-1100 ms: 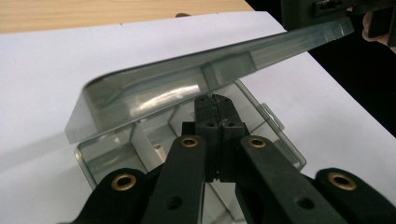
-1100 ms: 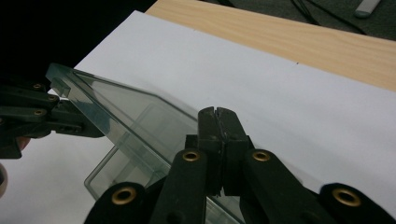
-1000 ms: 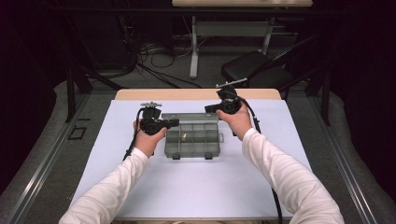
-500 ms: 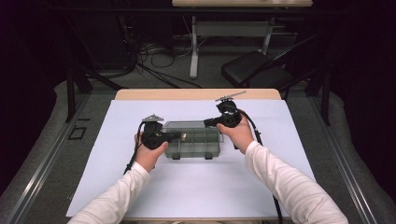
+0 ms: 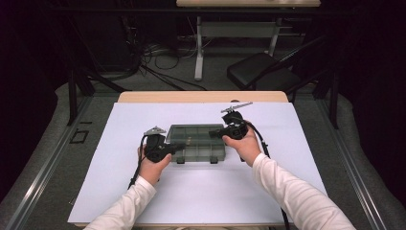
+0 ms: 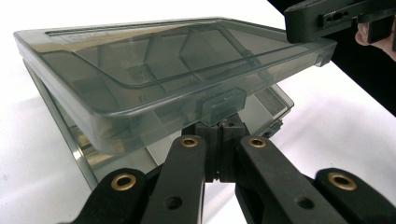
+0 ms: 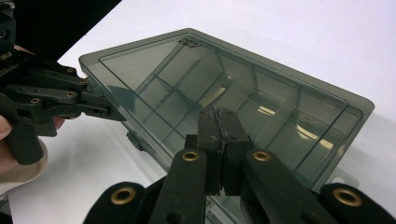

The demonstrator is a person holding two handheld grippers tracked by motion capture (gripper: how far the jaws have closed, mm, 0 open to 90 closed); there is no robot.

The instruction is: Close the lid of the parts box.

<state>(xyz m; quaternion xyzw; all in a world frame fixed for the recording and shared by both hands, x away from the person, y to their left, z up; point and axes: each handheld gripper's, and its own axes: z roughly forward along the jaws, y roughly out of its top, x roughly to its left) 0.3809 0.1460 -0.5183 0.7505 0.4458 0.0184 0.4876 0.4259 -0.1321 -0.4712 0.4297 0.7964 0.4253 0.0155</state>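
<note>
A smoky clear compartment box (image 5: 196, 142) lies in the middle of the white table cover (image 5: 119, 182). In the left gripper view its lid (image 6: 154, 70) stands tilted up off the base (image 6: 116, 158) on the latch side. My left gripper (image 6: 219, 135) is shut, with its tips just under the lid's latch tab (image 6: 223, 103). In the high view the left gripper (image 5: 179, 146) is at the box's front left. My right gripper (image 7: 219, 126) is shut too, its tips lying on the lid (image 7: 224, 88) near its edge. Nothing is between either pair of jaws.
The white cover ends at a wooden table edge (image 5: 201, 97) at the back. Behind the table stand a dark chair (image 5: 261, 72), a table frame and floor cables (image 5: 158, 52). Cables trail from both grippers along the forearms.
Both hands have come down and nearer to the box, the left to its front left edge and the right onto its right side. The box has stayed in place.
</note>
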